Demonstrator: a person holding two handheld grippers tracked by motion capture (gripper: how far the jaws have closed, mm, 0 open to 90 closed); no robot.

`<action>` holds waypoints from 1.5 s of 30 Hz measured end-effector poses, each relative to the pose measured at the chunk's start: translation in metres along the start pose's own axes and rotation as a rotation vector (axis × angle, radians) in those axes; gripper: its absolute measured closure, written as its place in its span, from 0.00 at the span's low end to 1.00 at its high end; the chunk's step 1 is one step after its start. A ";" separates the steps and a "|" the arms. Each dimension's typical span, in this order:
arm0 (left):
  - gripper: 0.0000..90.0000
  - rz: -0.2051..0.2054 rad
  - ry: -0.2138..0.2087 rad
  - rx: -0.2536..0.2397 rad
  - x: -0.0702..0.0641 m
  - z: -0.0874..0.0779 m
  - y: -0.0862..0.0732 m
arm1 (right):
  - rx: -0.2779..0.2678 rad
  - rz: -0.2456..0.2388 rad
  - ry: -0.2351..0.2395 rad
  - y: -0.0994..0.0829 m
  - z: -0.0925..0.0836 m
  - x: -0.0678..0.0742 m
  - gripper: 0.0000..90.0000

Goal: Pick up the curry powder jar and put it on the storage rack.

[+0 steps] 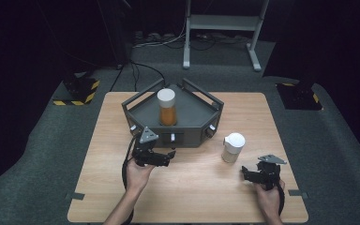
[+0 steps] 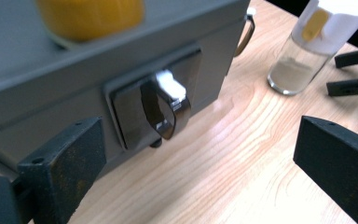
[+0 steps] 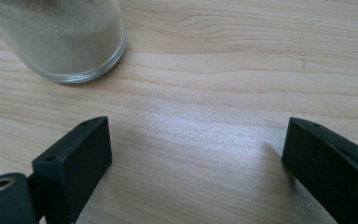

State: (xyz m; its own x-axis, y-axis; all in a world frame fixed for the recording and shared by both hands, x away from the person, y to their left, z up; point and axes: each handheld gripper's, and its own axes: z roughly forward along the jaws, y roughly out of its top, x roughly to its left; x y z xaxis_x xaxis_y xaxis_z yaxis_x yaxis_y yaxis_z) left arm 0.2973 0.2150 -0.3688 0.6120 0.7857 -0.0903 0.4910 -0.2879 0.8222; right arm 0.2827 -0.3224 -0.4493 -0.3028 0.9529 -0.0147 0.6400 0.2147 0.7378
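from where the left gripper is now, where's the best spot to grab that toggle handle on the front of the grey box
Grip the dark curved lever across its two flat sides, coming straight at the front panel of the grey box, probably. It sticks out from its recessed plate toward the left gripper, whose jaws stand open with nothing between them, so there looks to be room either side.

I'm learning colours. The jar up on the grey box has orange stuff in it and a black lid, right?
Not quite. The jar on the grey box does hold orange stuff, but its lid is white, not black. The high view shows it.
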 end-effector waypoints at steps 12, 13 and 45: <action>0.03 -0.019 0.016 0.045 -0.007 0.014 -0.028 | 0.000 0.000 0.000 0.000 0.000 0.000 0.09; 0.03 -0.023 0.017 0.049 -0.007 0.015 -0.030 | 0.000 0.000 0.000 0.000 0.000 0.000 0.09; 0.03 0.020 0.067 0.150 -0.025 0.055 -0.054 | 0.001 0.001 -0.001 0.000 0.000 0.000 0.09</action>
State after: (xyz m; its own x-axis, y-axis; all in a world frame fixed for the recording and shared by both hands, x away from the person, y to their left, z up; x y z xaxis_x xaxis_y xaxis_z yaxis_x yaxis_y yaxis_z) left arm 0.2897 0.1809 -0.4416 0.5823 0.8123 -0.0327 0.5691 -0.3786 0.7299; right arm 0.2828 -0.3220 -0.4492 -0.3017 0.9533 -0.0144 0.6411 0.2140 0.7370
